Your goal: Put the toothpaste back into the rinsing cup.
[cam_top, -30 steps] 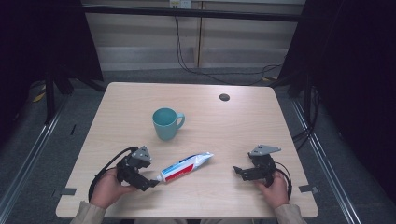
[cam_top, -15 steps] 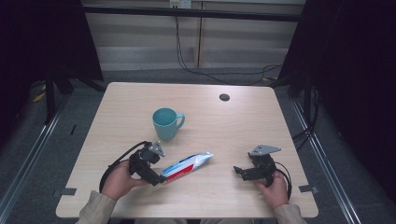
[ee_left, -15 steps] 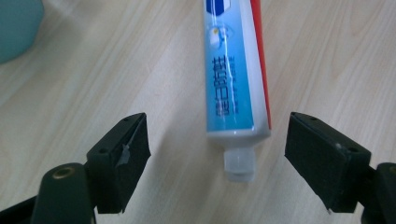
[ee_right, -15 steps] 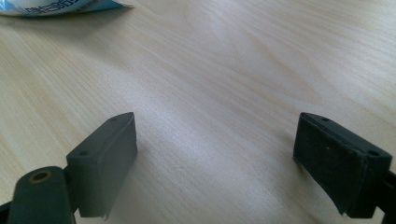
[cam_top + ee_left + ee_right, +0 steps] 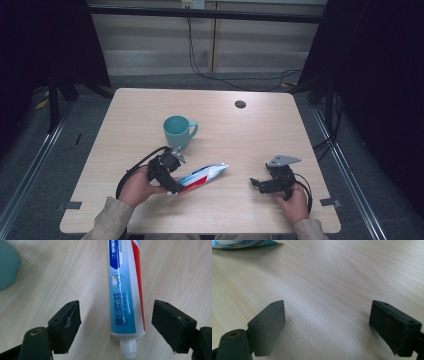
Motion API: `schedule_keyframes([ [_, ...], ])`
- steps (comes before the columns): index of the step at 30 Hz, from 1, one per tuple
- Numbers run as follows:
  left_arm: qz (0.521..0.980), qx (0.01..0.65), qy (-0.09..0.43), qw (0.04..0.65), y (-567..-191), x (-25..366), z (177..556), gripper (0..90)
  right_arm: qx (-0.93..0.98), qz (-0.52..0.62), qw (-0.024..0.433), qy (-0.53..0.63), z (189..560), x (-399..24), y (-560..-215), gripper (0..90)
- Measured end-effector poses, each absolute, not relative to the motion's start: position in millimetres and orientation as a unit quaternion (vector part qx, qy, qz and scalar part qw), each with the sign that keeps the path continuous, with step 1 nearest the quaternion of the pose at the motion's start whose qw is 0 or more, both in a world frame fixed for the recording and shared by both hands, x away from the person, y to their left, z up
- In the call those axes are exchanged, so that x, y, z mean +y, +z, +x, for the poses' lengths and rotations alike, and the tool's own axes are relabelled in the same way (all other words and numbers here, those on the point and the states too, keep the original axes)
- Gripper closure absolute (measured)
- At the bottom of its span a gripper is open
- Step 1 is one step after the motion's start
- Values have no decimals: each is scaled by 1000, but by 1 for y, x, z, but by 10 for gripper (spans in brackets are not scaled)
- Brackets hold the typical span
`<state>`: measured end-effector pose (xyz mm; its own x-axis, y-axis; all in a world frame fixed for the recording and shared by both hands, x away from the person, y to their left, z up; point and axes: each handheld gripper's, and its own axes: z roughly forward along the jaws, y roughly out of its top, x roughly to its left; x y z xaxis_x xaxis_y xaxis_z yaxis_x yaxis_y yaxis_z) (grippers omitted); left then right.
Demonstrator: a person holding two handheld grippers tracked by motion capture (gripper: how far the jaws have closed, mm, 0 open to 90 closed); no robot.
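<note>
left gripper view: toothpaste tube [image 5: 126,300] between parted jaws, seemingly untouched

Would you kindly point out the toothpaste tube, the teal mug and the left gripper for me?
toothpaste tube [image 5: 125,305], left gripper view, on the blue printed middle of its body.
teal mug [image 5: 176,131], high view, on its outer wall.
left gripper [image 5: 116,323], left gripper view, midway between its open fingers, above the tube's cap end.

Mug [image 5: 176,131] behind toothpaste tube [image 5: 202,176]

Open right claw [image 5: 327,327] over bare table [image 5: 332,280]
Its jaws stand wide apart, nothing between them; a tube [image 5: 242,243] end lies well beyond the claw.
</note>
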<state>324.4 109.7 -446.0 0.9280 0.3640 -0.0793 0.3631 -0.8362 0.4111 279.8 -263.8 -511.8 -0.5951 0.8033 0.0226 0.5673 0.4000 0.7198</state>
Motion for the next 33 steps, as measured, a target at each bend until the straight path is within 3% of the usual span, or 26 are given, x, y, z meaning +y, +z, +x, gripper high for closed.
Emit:
schedule_keyframes([
  [33, 965, 180, -5, 192, -451, 55, 340, 236, 820, 418, 167, 354, 280, -264, -512, 129],
])
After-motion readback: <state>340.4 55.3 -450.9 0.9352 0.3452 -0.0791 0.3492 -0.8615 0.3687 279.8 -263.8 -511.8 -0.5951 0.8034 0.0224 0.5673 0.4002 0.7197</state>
